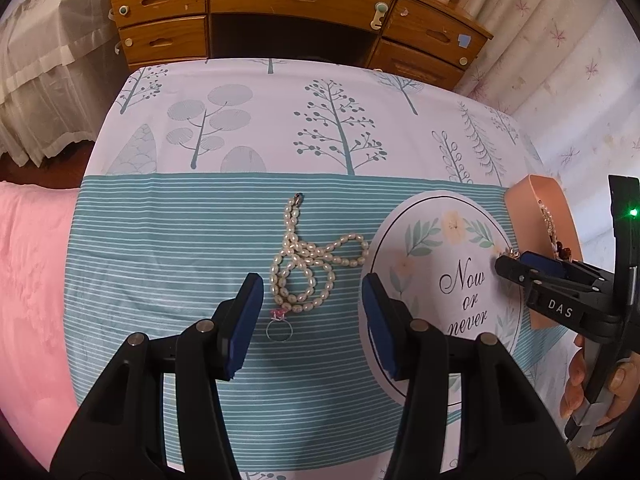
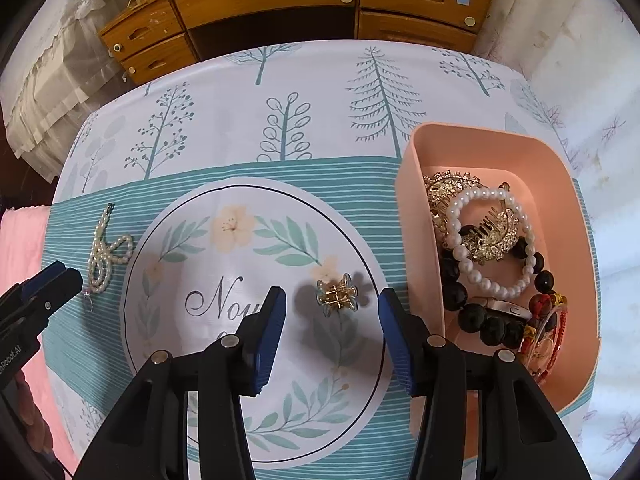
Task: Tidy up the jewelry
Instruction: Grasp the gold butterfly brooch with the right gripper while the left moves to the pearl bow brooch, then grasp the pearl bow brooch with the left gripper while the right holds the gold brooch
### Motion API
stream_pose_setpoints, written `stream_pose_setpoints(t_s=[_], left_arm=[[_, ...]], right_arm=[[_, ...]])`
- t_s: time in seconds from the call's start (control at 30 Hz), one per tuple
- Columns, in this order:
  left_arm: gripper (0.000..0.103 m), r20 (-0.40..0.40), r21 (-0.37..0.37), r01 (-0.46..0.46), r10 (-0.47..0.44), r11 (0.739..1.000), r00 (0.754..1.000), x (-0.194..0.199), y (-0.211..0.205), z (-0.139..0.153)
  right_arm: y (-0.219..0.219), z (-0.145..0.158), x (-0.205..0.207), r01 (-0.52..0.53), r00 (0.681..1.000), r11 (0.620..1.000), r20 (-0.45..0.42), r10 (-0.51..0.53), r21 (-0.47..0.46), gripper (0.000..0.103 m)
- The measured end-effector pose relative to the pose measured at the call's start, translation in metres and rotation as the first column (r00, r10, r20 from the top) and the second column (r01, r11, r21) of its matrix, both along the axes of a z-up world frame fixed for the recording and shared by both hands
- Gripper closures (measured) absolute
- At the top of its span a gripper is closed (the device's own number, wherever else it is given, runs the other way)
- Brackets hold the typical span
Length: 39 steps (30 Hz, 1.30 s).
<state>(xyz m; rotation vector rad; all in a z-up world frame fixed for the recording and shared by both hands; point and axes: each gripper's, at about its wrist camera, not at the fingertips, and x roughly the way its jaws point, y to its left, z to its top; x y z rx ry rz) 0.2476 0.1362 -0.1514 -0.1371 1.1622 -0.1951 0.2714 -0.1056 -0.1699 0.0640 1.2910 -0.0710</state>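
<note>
Both claws spread, empty, above the jewelry
Left claw [image 1: 312, 320] over limp, slippery pearl necklace [image 1: 308, 268]: pinch bunched strands; right claw [image 2: 332, 334] over small rigid hair clip [image 2: 336, 294]

Open cloth surrounds a small hair clip [image 2: 337, 295] lying alone on the printed tablecloth [image 2: 224, 128], with bare fabric on every side. To its right the tall wall of a pink bin [image 2: 420, 240] blocks passage. A tangled pearl necklace [image 1: 306, 264] and a ring [image 1: 279, 330] touching it occupy the striped band at left; the far cloth lies free up to a wooden dresser [image 1: 296, 8].
</note>
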Motion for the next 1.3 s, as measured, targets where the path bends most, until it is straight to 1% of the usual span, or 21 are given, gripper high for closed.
stream_pose_setpoints(t_s=[0.1,0.27,0.33,0.4,0.57,0.93,1.03,1.1,1.3], left_arm=[[0.055,0.003,0.003,0.002,-0.002,1.0,1.0,0.001,-0.002,-0.001],[0.055,-0.007,0.004,-0.006,0.006,1.0,1.0,0.004,-0.002,-0.006],[0.055,-0.009,0.006,-0.008,0.008,1.0,1.0,0.004,-0.002,-0.007],[0.055,-0.009,0.007,-0.008,0.008,1.0,1.0,0.005,-0.003,-0.008],[0.055,-0.011,0.01,-0.009,0.009,1.0,1.0,0.007,-0.004,-0.01],[0.055,-0.018,-0.008,-0.011,0.011,1.0,1.0,0.012,-0.002,-0.013],[0.055,-0.028,-0.06,-0.019,0.017,0.998,0.999,0.014,0.0,-0.012],[0.055,-0.028,-0.078,-0.027,0.025,0.997,0.999,0.016,0.0,-0.01],[0.055,-0.032,-0.045,-0.013,0.011,0.999,0.999,0.019,-0.009,-0.014]], right_arm=[[0.0,-0.001,0.0,-0.001,1.0,1.0,0.002,0.001,-0.001,0.054],[0.0,-0.004,0.0,-0.015,1.0,1.0,-0.007,0.015,0.001,0.067],[0.002,-0.006,0.0,-0.016,1.0,1.0,-0.012,0.016,0.003,0.075],[0.003,-0.007,-0.001,-0.022,1.0,1.0,-0.012,0.022,-0.006,0.079],[0.008,-0.008,-0.002,-0.044,0.999,0.998,0.007,0.045,-0.037,0.084],[0.013,-0.008,-0.008,-0.068,0.996,0.996,0.047,0.071,-0.056,0.085],[0.012,-0.007,-0.01,-0.069,0.996,0.997,0.056,0.071,-0.046,0.085],[0.011,-0.007,-0.012,-0.067,0.996,0.997,0.056,0.069,-0.03,0.085],[0.011,-0.006,-0.017,-0.077,0.995,0.997,0.063,0.078,-0.021,0.085]])
